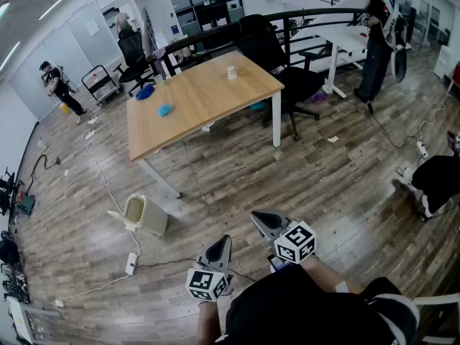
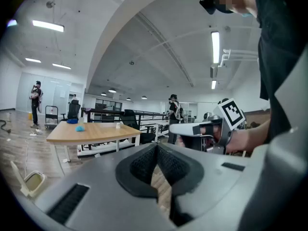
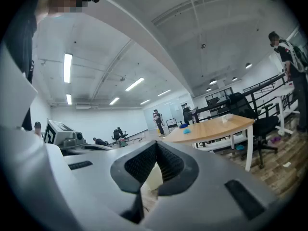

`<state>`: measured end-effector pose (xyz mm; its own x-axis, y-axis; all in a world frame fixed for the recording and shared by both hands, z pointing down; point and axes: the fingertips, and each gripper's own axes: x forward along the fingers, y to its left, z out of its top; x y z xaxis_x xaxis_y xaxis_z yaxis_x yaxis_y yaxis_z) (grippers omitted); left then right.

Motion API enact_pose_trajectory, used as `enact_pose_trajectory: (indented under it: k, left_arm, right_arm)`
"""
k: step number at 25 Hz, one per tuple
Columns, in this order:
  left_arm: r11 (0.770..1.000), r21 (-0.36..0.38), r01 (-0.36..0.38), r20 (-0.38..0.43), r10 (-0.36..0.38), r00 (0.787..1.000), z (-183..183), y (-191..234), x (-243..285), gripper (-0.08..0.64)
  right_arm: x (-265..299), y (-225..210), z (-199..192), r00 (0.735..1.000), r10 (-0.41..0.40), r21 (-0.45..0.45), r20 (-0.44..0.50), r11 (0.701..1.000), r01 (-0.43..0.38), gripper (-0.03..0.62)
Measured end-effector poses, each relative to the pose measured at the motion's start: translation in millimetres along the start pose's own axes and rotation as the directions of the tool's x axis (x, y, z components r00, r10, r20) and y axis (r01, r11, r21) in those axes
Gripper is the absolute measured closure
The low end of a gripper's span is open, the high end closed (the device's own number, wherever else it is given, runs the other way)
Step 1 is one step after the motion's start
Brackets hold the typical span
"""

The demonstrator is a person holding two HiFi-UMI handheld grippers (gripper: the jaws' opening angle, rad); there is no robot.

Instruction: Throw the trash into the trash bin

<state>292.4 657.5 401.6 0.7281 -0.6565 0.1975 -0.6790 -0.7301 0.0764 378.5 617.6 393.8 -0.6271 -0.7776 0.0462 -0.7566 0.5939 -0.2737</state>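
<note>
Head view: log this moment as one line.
left gripper: shut, empty | right gripper: shut, empty | bin: on floor | trash: on table

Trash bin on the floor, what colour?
The trash bin is cream-beige. It shows best in the head view.

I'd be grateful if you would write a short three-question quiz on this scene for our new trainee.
1. True or false: the left gripper and the right gripper are both shut with nothing between their jaws.
2. Where is the trash bin? A) on a chair, B) on the floor, C) held in a gripper.
3. What do the light blue scrap and the small white thing lie on?

Key: 1 true. 2 B. 3 the wooden table.
</note>
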Motion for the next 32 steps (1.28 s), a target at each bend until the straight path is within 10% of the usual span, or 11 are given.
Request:
enact_pose_trajectory:
  k: [17,32]
  left_arm:
    - [0.997,0.051,0.066,-0.116,-0.059,0.991,-35,44,130,0.561]
    - [0.993,0.014,0.115,0.084,-0.116,0.99,48,343,168,0.561]
  right_arm:
    - [118,-104,-12,0.989,0.097,0.009,-0.107,0.995,-0.097,0.597]
    - [394,-123,56,0.982,0.08,-0.338,-0.171,0.931,-0.135,0.597]
